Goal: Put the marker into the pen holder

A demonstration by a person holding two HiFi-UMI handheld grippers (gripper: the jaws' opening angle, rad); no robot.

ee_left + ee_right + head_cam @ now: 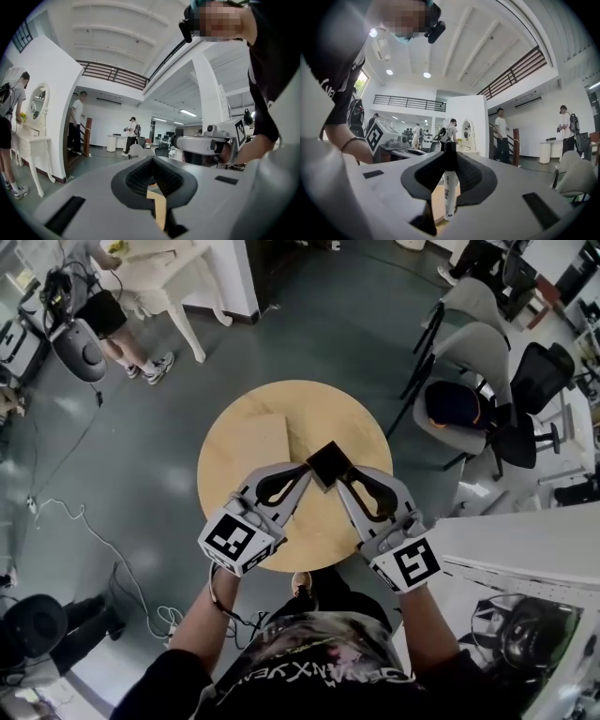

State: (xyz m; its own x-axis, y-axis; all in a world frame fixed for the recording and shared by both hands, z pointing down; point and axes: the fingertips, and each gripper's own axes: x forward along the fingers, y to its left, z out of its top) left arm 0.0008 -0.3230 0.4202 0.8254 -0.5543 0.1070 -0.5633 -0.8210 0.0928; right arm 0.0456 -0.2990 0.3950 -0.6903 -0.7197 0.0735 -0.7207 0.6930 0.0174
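Observation:
A black square pen holder (330, 465) stands near the middle of the round wooden table (281, 409). My right gripper (344, 478) is shut on a white marker with a black cap (449, 187), which stands upright between the jaws of the right gripper (450, 161). In the head view the marker is hidden; the right jaw tips sit at the holder's right corner. My left gripper (302, 473) has its tips at the holder's left corner. In its own view the left gripper (153, 161) is shut with nothing in it, and bare tabletop shows through the gap.
A paler wooden board (248, 446) lies on the table's left half. Chairs (469, 381) stand to the right, a white counter (525, 540) at lower right. Cables (103, 549) run over the floor at left. A person (112, 306) stands by a white dressing table (173, 277).

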